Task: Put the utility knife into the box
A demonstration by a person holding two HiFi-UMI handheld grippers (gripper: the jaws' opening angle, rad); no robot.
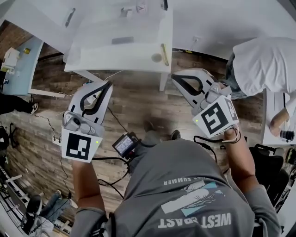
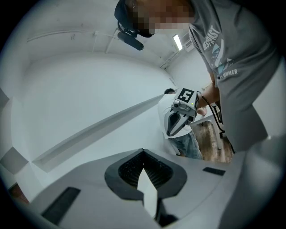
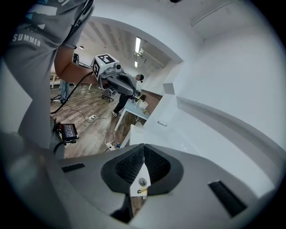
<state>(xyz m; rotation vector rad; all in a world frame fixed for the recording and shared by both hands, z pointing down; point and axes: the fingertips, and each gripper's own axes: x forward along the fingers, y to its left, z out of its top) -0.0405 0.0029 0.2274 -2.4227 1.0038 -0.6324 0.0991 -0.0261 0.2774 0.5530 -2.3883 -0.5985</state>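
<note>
My utility knife [image 1: 164,54], slim and yellowish, lies flat by the front right corner of the bench [image 1: 115,67]. The box [image 1: 99,53], pale and see-through, sits mid-bench.

The desk [image 1: 92,62] runs out past the head view's top edge, which cuts off a dark thing [image 1: 165,3] near its far right corner. The slim yellow thing [image 1: 164,54] and the round thing [image 1: 156,57] by its right edge are too small to name. A person in white [image 1: 266,60] is cut off by the right edge.
</note>
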